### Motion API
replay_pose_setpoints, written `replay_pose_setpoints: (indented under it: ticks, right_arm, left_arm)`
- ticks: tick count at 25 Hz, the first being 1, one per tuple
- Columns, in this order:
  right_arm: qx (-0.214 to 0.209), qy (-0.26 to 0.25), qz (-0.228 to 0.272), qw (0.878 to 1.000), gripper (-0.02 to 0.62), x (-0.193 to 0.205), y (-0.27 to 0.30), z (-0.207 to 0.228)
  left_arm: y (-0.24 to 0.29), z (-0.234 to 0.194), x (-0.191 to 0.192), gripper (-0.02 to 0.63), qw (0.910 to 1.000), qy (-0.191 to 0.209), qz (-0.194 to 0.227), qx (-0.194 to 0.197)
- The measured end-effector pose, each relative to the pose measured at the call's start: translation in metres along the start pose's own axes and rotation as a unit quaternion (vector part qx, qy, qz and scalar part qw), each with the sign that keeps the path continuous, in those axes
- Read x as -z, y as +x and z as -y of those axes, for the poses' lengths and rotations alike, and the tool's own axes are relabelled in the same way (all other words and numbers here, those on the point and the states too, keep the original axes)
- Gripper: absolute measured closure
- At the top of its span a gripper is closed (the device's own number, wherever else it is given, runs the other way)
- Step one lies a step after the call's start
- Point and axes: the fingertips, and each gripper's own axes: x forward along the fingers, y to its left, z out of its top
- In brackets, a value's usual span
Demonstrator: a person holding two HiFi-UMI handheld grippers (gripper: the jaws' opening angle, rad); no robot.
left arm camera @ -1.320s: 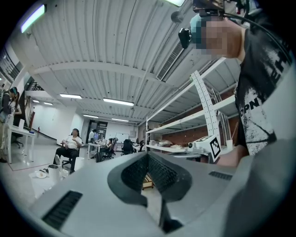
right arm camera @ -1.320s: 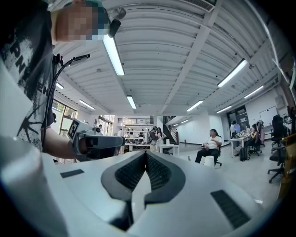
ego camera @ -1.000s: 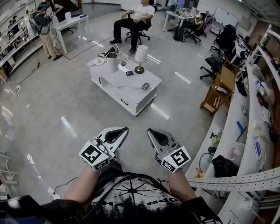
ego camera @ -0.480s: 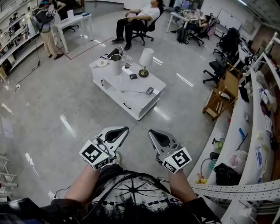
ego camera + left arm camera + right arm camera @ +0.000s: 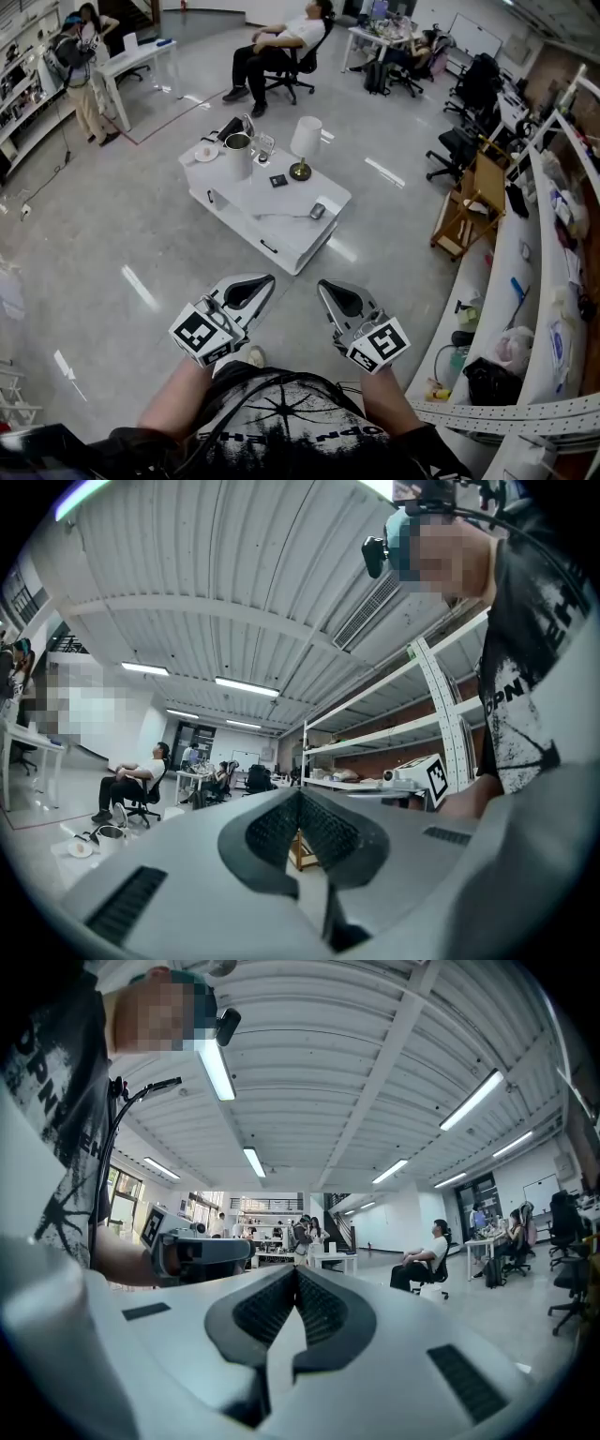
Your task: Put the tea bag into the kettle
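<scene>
Your left gripper [image 5: 268,278] and right gripper [image 5: 322,282] were shut and empty. The kettle [image 5: 238,152] stood far ahead on the worktop [image 5: 281,214], and the tea bag was too small to pick out, so you risked grabbing the wrong thing.

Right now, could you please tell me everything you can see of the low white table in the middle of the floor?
The low white table is a glossy rectangular block standing on the grey floor, cornerwise to the head view and some way ahead. Its near sides show two small dark handles, likely drawers. On top stand a metal kettle, a glass, a white-shaded lamp, a small plate and two small dark items. Nobody touches it.
</scene>
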Motion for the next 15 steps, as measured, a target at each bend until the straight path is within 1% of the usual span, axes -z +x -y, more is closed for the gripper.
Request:
replay_pose_setpoints:
  ticks: [4, 6, 9, 13, 15]
  right_arm:
    - [0.008, -0.005, 0.002, 1.0, 0.586, 0.001, 0.036, 0.016]
    - [0.01, -0.005, 0.001, 1.0, 0.586, 0.002, 0.054, 0.022]
    - [0.013, -0.008, 0.002, 1.0, 0.586, 0.003, 0.079, 0.032]
    - [0.021, -0.007, 0.006, 1.0, 0.586, 0.006, 0.107, 0.042]
    - [0.024, -0.007, 0.003, 1.0, 0.586, 0.008, 0.117, 0.044]
  left_arm:
    - [0.005, -0.043, 0.001, 0.6, 0.9999, 0.011, 0.007, 0.006]
    - [0.008, -0.063, -0.002, 0.6, 0.9999, 0.008, 0.009, 0.008]
    - [0.013, -0.084, -0.003, 0.6, 0.9994, 0.017, 0.012, 0.029]
    - [0.015, -0.117, 0.003, 0.6, 0.9996, 0.007, -0.005, 0.027]
    - [0.018, -0.128, 0.0, 0.6, 0.9994, 0.002, 0.0, 0.034]
